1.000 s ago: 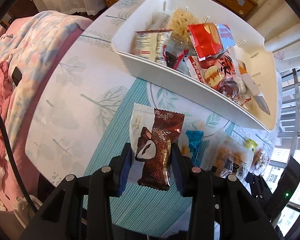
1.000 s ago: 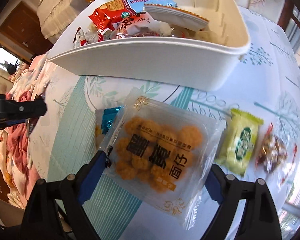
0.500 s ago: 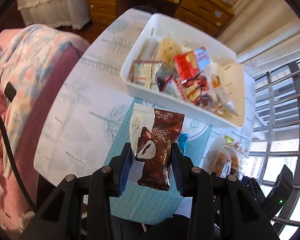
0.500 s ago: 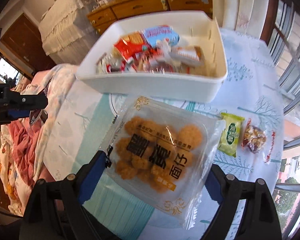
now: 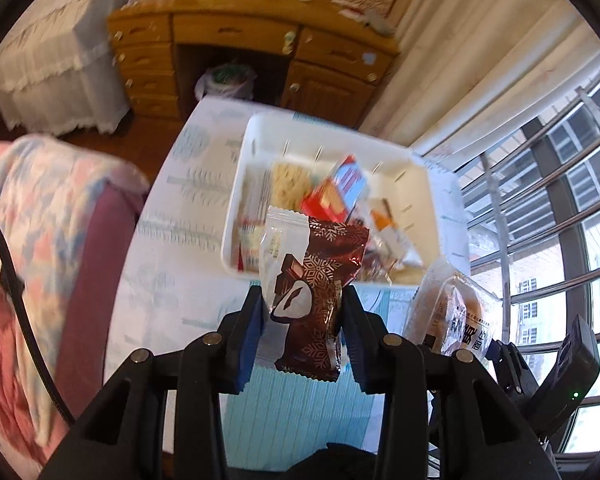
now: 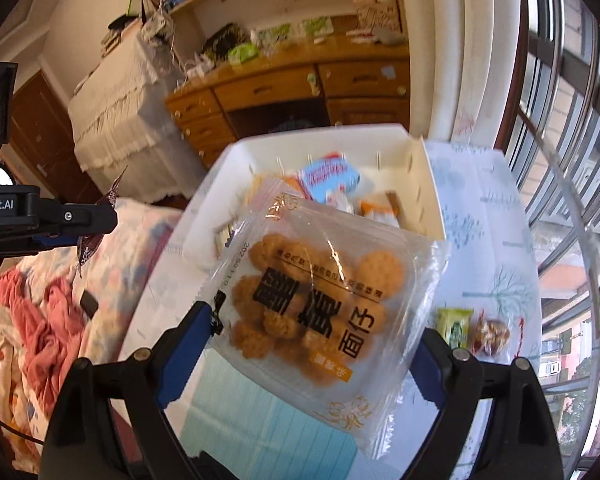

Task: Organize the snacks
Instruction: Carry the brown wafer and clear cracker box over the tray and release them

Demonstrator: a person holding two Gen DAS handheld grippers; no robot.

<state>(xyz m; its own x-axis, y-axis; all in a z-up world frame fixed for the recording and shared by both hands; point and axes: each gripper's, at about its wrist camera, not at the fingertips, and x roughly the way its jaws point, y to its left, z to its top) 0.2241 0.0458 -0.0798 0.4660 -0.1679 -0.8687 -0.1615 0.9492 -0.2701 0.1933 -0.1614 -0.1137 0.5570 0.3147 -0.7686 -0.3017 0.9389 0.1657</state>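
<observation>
1. Wrappers first: your left gripper (image 5: 302, 332) is clamped on a brown chocolate packet (image 5: 315, 300), pads pressing its lower half, so it hangs in the air in front of the white bin (image 5: 256, 136).
2. That packet looks light and crinkly, with slick foil; you likely want the pads on the filled body, not the flat sealed edge, or it may slide.
3. Your right gripper (image 6: 312, 332) stands wide, closed across a clear bag of round crackers (image 6: 320, 292), held above the table (image 6: 496, 248) just short of the bin.
4. The bag is light but its contents look brittle; squeeze gently across the rigid inner tray, as you do now.
5. Count: two gripped snacks, one per gripper.
6. Two more lie on the table at the right: one green packet (image 6: 455, 326) and one clear-wrapped brown sweet (image 6: 493, 334).
7. One bin, already holding several packets; blur hides the exact number.
</observation>
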